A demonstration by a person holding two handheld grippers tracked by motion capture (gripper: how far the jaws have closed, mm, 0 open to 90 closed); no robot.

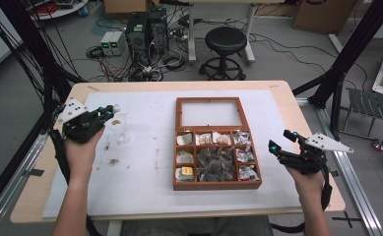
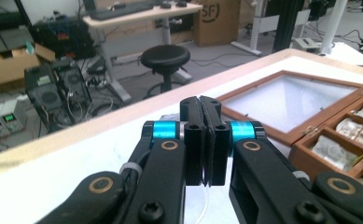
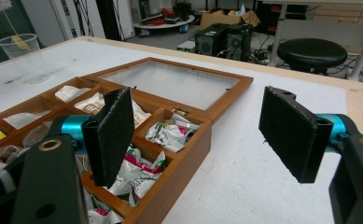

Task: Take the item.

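The light wooden counter [image 1: 36, 196] carries a white foam-like mat [image 1: 144, 162], and on the mat lies the open brown wooden compartment box [image 1: 217, 187], the landmark for everything else. Its glass-paned lid [image 1: 208, 114] lies flat on the mat, hinged to the far edge of the box. The large middle compartment of the box holds a heap of dark grey tea bags [image 1: 213, 164]; the small compartments along the far side and the right side hold wrapped tea packets in white, green and pink [image 3: 170, 133], and the near-left compartment holds a yellow packet [image 1: 185, 172].

Well to the left of the box, level with its lid, the left gripper [image 1: 111, 111] hovers in the person's left hand [image 1: 80, 147] with its fingers [image 2: 194, 140] pressed together; whether they pinch anything cannot be told from the pictures. Just beside it, between gripper and box, stands a clear plastic cup [image 3: 18, 49] with a yellow tag [image 3: 19, 43] on a string hanging into it; a pale bundle shows above the cup in the right gripper view, too blurred to name.

To the right of the box, near the mat's right edge, the right gripper [image 1: 280, 140] is held in the right hand [image 1: 308, 183], its fingers [image 3: 111, 135] spread wide apart with nothing between them, pointing toward the box's right-hand compartments.
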